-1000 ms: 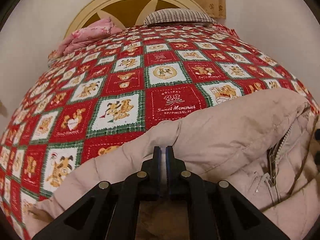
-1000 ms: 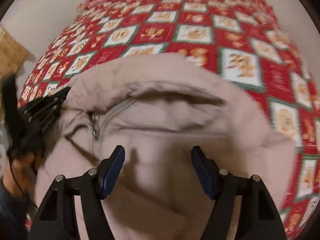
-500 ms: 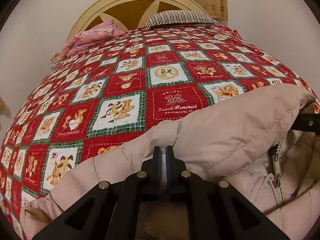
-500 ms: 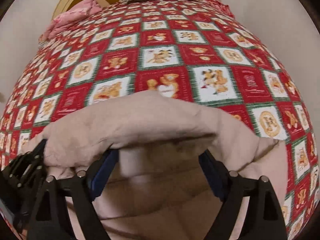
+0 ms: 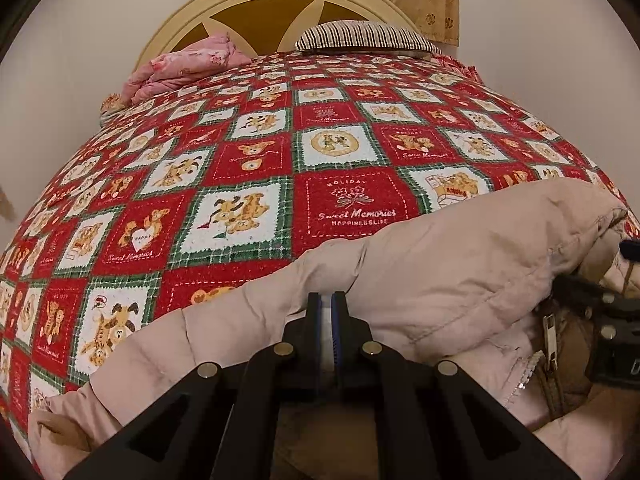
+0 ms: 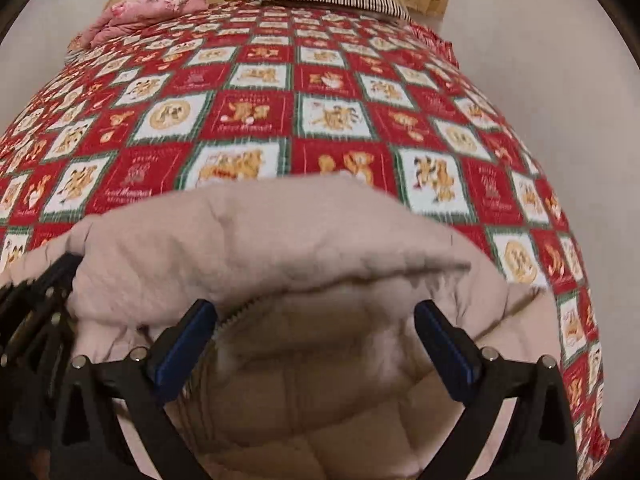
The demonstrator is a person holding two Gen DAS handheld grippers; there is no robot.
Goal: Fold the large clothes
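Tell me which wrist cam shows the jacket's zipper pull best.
Left wrist view: the metal zipper pull on the beige puffer jacket hangs sharp at the right, beside the right gripper. The right wrist view shows only blurred zipper teeth by its open gripper's left finger; no pull visible.

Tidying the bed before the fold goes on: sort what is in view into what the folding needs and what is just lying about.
Needed for the fold:
- beige padded jacket
- left claw, shut on the jacket's edge
- right claw, open over the jacket, jaws just widened

Just lying about:
- pink bundle by the headboard
- striped pillow
- patchwork bedspread beneath
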